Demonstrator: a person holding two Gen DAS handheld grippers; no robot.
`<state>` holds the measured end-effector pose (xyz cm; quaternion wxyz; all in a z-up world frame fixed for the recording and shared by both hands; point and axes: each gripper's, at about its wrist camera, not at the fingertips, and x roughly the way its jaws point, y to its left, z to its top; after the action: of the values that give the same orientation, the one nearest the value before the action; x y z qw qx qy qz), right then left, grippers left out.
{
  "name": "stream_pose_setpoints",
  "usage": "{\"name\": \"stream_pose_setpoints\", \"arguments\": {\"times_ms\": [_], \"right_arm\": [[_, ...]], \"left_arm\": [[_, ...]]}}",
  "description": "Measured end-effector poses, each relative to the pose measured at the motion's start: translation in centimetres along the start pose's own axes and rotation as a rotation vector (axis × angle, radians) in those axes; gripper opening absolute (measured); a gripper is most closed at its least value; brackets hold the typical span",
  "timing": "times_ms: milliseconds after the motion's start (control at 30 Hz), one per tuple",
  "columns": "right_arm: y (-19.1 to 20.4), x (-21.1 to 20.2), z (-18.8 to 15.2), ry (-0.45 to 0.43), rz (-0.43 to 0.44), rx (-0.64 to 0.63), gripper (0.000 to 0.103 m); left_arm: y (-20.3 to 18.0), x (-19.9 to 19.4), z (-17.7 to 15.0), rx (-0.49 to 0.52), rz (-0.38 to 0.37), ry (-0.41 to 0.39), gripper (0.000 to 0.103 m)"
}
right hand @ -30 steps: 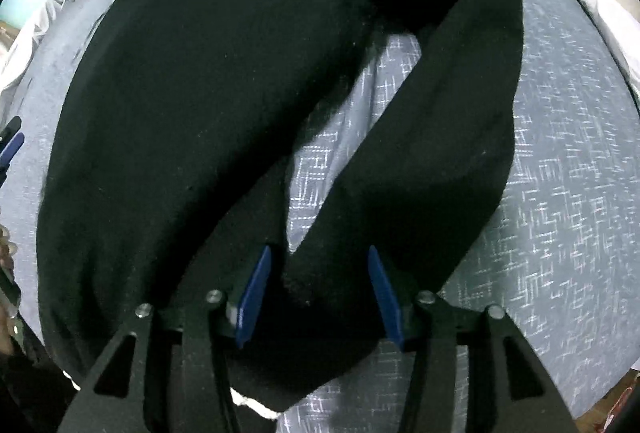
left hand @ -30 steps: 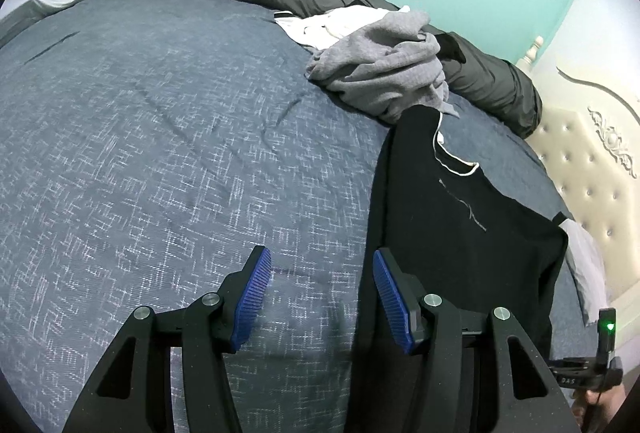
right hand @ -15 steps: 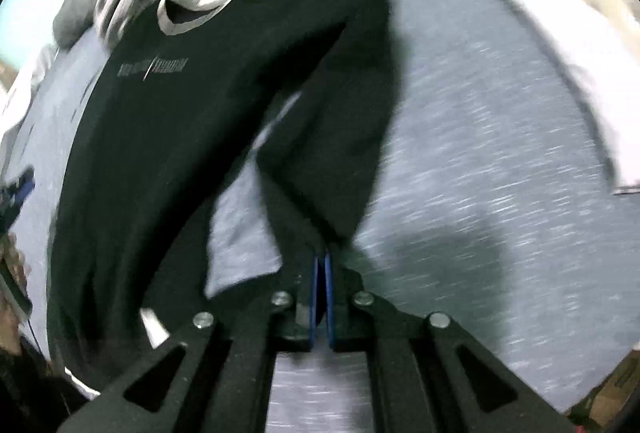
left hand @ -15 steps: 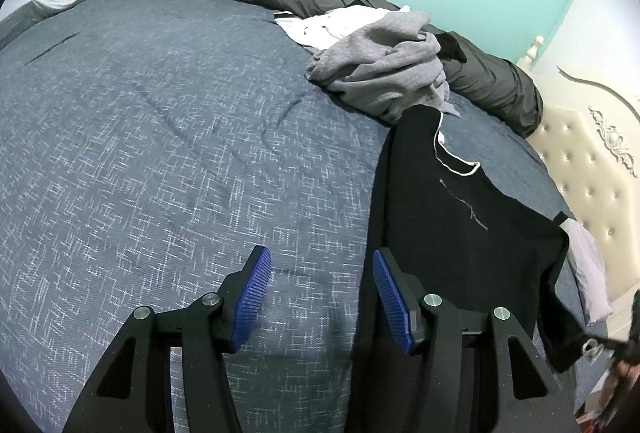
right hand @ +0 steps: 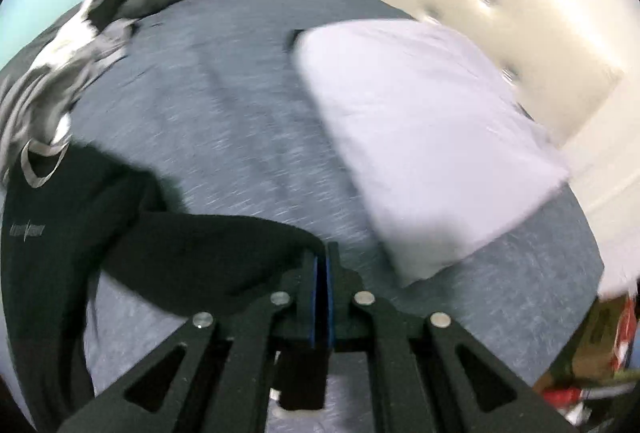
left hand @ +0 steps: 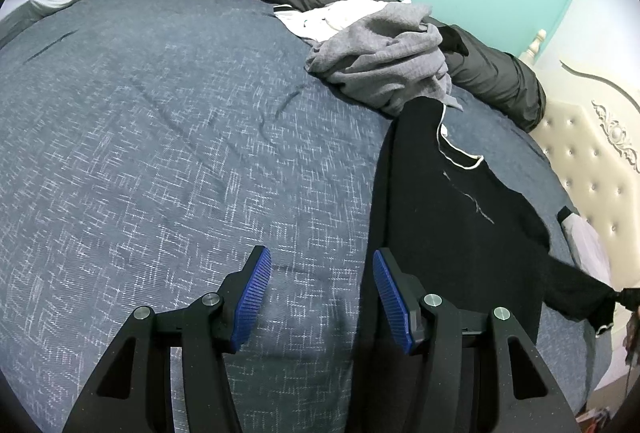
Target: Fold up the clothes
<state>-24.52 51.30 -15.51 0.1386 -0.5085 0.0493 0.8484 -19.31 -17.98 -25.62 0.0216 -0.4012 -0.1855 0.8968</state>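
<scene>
Right gripper [right hand: 321,265]: clamped on the cuff end of the black sweater's sleeve [right hand: 208,245], jaws just closed further on the cloth, sleeve drawn taut out to the left toward the sweater body [left hand: 452,201]. Left gripper [left hand: 322,289]: half open and empty over the blue bedcover [left hand: 160,153], right pad at the sweater's near edge, so judged the nearer for pinning the body. Farther off: sweater lying lengthwise away toward the grey clothes heap [left hand: 384,61], white pillow [right hand: 420,137] beside the headboard.
</scene>
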Motion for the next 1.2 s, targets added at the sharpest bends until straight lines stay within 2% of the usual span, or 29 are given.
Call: {"name": "stream_pose_setpoints", "arguments": {"times_ms": [67, 167, 233, 300, 500, 700, 867, 1000, 1100, 1200], "right_arm": [[-0.3, -0.3, 0.4, -0.021, -0.021, 0.032, 0.015], [1.5, -1.4, -0.4, -0.063, 0.031, 0.0, 0.025], [3.8, -1.5, -1.4, -0.074, 0.079, -0.052, 0.026], [6.3, -1.6, -2.6, -0.074, 0.166, -0.088, 0.026], [14.6, -0.8, -7.3, -0.02, 0.398, -0.178, 0.026], [20.7, -0.7, -11.8, 0.001, 0.576, -0.211, 0.026], [22.4, -0.2, -13.9, -0.043, 0.656, -0.191, 0.026], [22.9, 1.2, -15.1, -0.019, 0.694, -0.154, 0.026], [23.1, 1.7, -15.2, 0.001, 0.699, -0.141, 0.026], [22.9, 1.1, -14.8, -0.032, 0.709, -0.144, 0.026]], "left_arm": [[0.0, 0.1, 0.0, 0.005, 0.003, 0.006, 0.058], [0.1, 0.4, -0.2, 0.007, 0.0, 0.022, 0.058], [0.2, 0.5, -0.4, 0.008, -0.001, 0.034, 0.058], [0.2, 0.8, -0.7, 0.015, -0.001, 0.049, 0.058], [0.0, 2.4, -2.4, 0.058, 0.001, 0.131, 0.058], [-1.1, 3.7, -4.2, 0.143, -0.001, 0.201, 0.057], [-2.3, 4.1, -5.4, 0.219, 0.007, 0.226, 0.045], [-3.1, 4.7, -5.7, 0.267, 0.047, 0.235, 0.044], [-3.8, 4.8, -5.5, 0.262, 0.015, 0.242, 0.042], [-5.0, 4.8, -5.5, 0.299, 0.005, 0.249, 0.042]]}}
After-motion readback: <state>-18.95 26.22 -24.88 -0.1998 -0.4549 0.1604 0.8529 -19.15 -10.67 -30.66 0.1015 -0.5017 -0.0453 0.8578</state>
